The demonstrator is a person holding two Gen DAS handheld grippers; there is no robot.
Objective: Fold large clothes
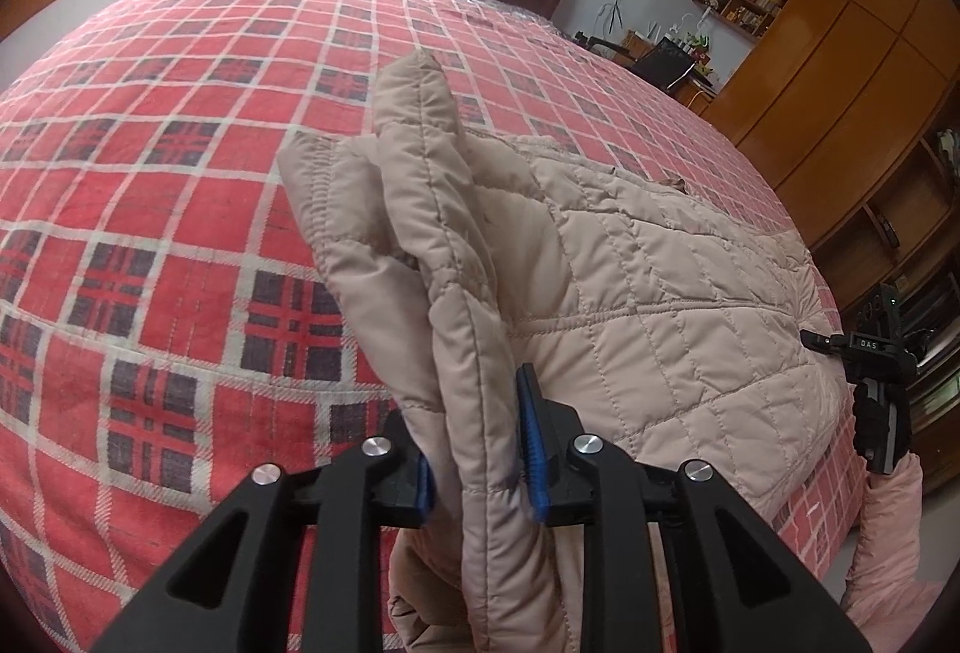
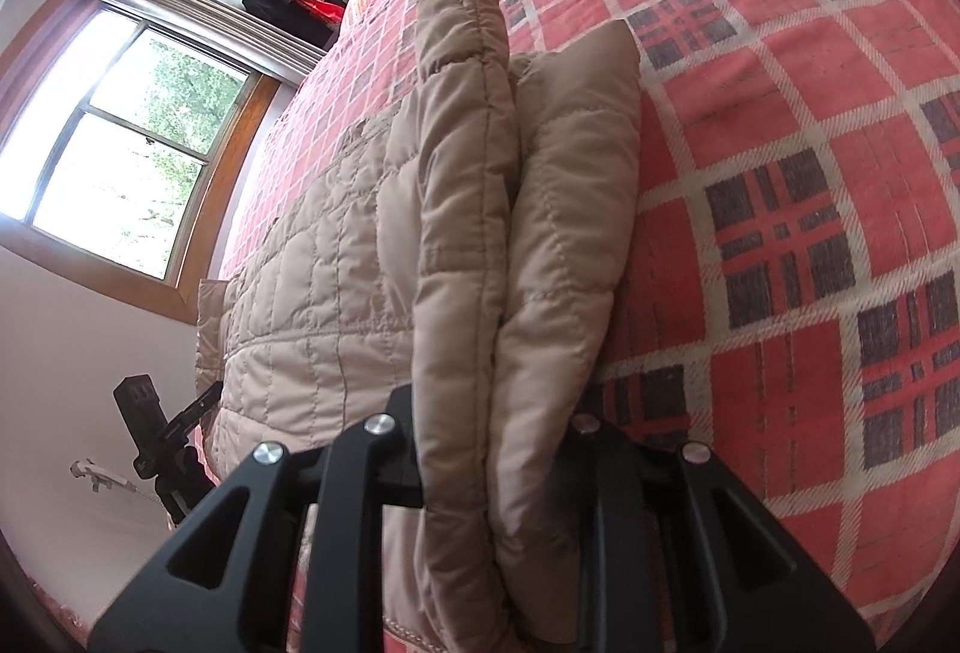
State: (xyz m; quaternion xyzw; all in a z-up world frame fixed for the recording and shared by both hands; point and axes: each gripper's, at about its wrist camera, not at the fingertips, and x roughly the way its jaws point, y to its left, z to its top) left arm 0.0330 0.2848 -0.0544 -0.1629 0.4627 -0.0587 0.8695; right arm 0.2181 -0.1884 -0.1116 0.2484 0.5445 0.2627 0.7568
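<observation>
Right now I have the left claw (image 1: 480, 449) clamped on a doubled edge of the beige quilted jacket (image 1: 660, 305), and the right claw (image 2: 498, 467) pinching a similar thick fold of it at the opposite side. The garment lies spread across the red plaid bed (image 1: 150, 233) between my two grips, its near end hanging off the bed's edge. I judge I hold both sides at once so the fold carries over evenly rather than skewing.

A beige quilted jacket (image 1: 660, 281) is spread on a red plaid bedspread (image 1: 180, 209), its near edge lifted and bunched into upright folds, pinched at two points.
</observation>
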